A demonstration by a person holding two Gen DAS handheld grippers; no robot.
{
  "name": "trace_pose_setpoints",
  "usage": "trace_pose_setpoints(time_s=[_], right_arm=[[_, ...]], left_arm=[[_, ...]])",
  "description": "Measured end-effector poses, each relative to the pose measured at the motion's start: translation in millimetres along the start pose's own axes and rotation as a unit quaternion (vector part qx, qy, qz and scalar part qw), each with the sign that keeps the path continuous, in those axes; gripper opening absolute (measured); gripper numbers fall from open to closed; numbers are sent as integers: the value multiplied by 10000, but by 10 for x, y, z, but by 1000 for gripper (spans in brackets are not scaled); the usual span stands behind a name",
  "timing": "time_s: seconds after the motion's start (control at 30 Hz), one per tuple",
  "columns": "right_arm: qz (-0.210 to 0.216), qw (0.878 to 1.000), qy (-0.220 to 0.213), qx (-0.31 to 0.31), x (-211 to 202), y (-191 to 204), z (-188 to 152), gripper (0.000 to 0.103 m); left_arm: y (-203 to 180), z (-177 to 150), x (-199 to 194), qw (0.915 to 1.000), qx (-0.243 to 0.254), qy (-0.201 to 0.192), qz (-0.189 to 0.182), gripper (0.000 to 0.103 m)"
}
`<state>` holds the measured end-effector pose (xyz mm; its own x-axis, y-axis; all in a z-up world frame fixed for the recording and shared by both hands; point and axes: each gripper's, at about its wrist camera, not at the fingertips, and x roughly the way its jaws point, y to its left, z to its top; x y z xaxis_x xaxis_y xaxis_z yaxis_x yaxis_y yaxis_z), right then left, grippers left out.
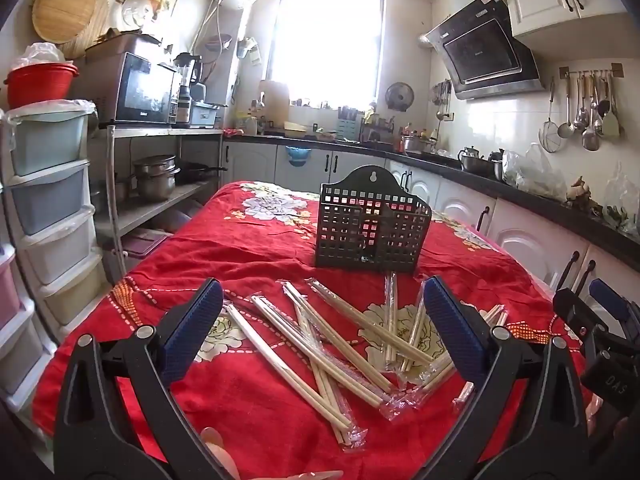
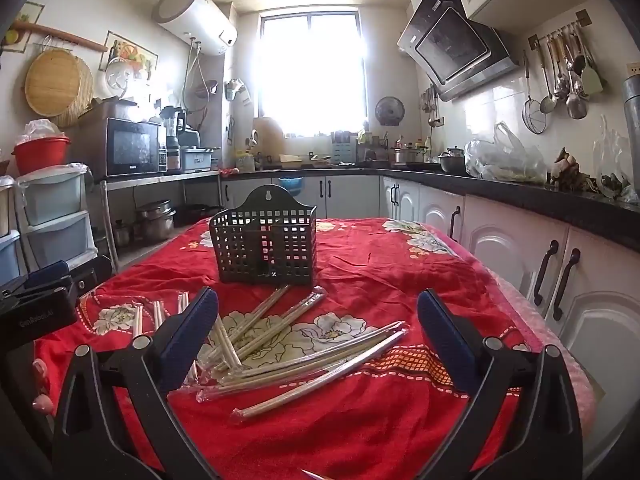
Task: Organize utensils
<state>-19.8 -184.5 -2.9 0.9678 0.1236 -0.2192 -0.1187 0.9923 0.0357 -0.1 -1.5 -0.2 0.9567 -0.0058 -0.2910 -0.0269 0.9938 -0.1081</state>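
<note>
With both sets of fingers spread wide and empty, the left gripper (image 1: 322, 328) and right gripper (image 2: 318, 330) hover over the near part of the red-clothed tabletop (image 2: 400, 264). Wrapped chopsticks (image 1: 320, 332) lie crossed in a loose pile just ahead of and between the fingers; the black slotted holder (image 1: 372, 232) stands behind them, toward mid-tabletop. Slick wrappers and overlapping sticks could make a pinch slip or drag neighbours along.

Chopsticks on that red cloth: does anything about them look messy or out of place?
Yes. The wrapped chopsticks lie scattered and crisscrossed on the cloth in front of the black holder, which stands upright with none visible inside. Nothing looks broken or spilled.
</note>
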Motion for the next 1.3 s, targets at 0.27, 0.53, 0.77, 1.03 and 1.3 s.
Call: trace_pose_setpoints(time_s=[0.27, 0.53, 0.77, 1.03, 1.3], right_arm=[[-2, 10000, 31, 23, 37, -16, -13, 97], [-29, 10000, 46, 13, 52, 0, -24, 97], [-27, 10000, 53, 16, 57, -4, -26, 97], [-37, 10000, 51, 6, 64, 1, -43, 97], [-47, 10000, 73, 30, 84, 6, -60, 97]], left_arm=[[-5, -7, -27, 10000, -8, -12, 5, 93], [-3, -3, -26, 10000, -9, -12, 2, 93], [0, 0, -25, 10000, -14, -11, 4, 93], [0, 3, -27, 10000, -12, -11, -1, 93], [2, -2, -29, 10000, -20, -26, 4, 93]])
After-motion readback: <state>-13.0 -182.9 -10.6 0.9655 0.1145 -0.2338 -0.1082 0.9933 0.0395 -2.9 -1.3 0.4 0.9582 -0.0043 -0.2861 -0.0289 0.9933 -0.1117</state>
